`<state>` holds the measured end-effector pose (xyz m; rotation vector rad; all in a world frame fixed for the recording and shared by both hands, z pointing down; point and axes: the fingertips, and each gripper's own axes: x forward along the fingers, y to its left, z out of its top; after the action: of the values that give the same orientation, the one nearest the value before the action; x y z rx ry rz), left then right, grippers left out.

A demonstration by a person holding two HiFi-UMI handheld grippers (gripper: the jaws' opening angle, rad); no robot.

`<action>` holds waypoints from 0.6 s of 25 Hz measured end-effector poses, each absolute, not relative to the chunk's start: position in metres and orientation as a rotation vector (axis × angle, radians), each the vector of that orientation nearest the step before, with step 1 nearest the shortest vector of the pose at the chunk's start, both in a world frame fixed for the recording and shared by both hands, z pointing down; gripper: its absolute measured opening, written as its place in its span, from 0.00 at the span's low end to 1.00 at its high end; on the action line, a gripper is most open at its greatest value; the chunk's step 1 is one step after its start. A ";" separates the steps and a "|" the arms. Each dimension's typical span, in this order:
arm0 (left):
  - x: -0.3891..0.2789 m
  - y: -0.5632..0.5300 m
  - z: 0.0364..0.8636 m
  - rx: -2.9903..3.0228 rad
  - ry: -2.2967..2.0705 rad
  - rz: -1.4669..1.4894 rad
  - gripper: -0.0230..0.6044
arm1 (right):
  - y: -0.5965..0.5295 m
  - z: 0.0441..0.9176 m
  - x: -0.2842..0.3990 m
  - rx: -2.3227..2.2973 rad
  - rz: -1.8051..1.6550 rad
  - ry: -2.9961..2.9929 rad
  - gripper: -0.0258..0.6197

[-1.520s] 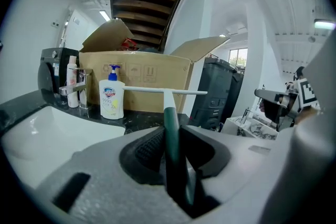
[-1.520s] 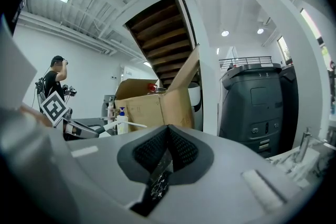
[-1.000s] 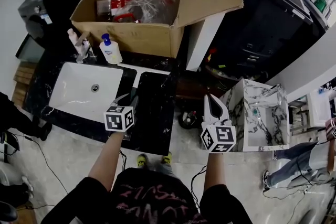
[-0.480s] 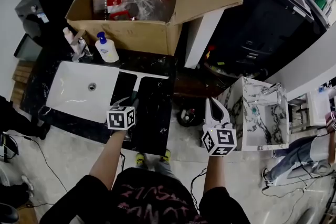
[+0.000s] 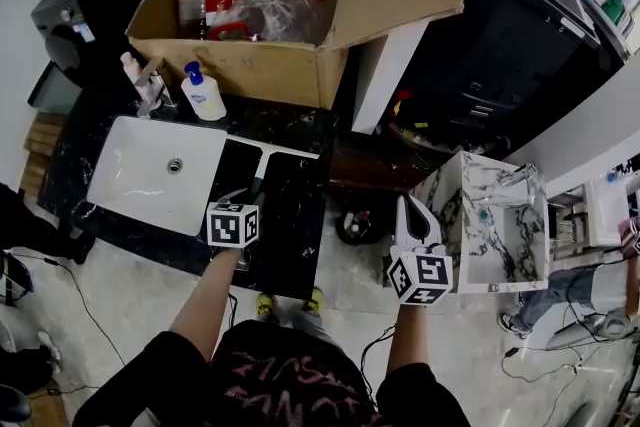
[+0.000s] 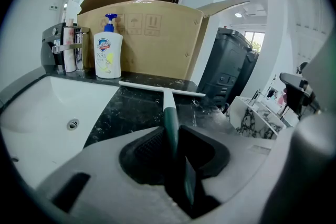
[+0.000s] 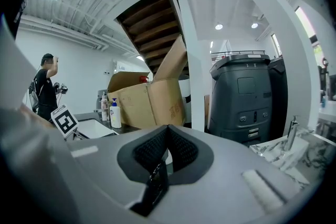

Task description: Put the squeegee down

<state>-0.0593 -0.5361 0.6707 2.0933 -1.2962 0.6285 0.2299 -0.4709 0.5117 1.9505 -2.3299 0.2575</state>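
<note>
Left gripper (image 6: 171, 140): jaws clamped on the dark green handle of the squeegee (image 6: 167, 103); handle runs forward to a white crossbar blade. Squeegee location: over the black marble counter (image 5: 292, 220), just right of the white sink (image 5: 150, 177), blade end toward the cardboard box (image 5: 250, 67); whether the blade touches the counter cannot be told. Right gripper (image 7: 167, 147): jaws pressed together, nothing between them; held off the counter's right side, well apart from the squeegee. Soap bottle (image 6: 108, 54): upright, behind the sink, in front of the box.
</note>
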 end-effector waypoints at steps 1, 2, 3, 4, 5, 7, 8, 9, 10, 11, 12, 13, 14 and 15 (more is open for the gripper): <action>-0.059 -0.536 0.671 2.091 -1.294 0.633 0.20 | -0.471 0.512 0.230 1.950 0.257 -2.331 0.04; -0.058 -0.536 0.671 2.089 -1.292 0.638 0.20 | -0.471 0.511 0.231 1.951 0.256 -2.332 0.04; -0.058 -0.535 0.672 2.087 -1.289 0.643 0.20 | -0.471 0.511 0.231 1.951 0.255 -2.332 0.04; -0.058 -0.535 0.672 2.086 -1.286 0.650 0.20 | -0.470 0.510 0.231 1.950 0.255 -2.332 0.04; -0.058 -0.535 0.672 2.085 -1.284 0.657 0.20 | -0.470 0.509 0.231 1.951 0.254 -2.332 0.04; -0.057 -0.534 0.672 2.089 -1.277 0.667 0.21 | -0.469 0.507 0.231 1.955 0.251 -2.331 0.04; -0.056 -0.534 0.672 2.092 -1.272 0.671 0.22 | -0.468 0.507 0.232 1.958 0.249 -2.330 0.04; -0.056 -0.533 0.672 2.095 -1.267 0.677 0.23 | -0.468 0.507 0.232 1.960 0.248 -2.329 0.04; -0.055 -0.533 0.672 2.098 -1.262 0.684 0.25 | -0.467 0.506 0.232 1.963 0.248 -2.327 0.04; -0.055 -0.532 0.672 2.101 -1.259 0.691 0.27 | -0.466 0.507 0.232 1.964 0.248 -2.326 0.04; -0.055 -0.532 0.672 2.104 -1.256 0.696 0.29 | -0.465 0.507 0.231 1.965 0.248 -2.325 0.04; -0.055 -0.531 0.672 2.108 -1.253 0.700 0.30 | -0.464 0.507 0.230 1.965 0.247 -2.325 0.04; -0.054 -0.531 0.671 2.112 -1.250 0.703 0.31 | -0.463 0.506 0.230 1.965 0.247 -2.326 0.04; -0.054 -0.530 0.670 2.116 -1.249 0.706 0.32 | -0.462 0.506 0.229 1.965 0.246 -2.327 0.04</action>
<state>-0.0543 -0.5298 0.6703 2.1161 -1.2486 0.7059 0.2287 -0.4621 0.5056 1.9649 -2.3273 0.2457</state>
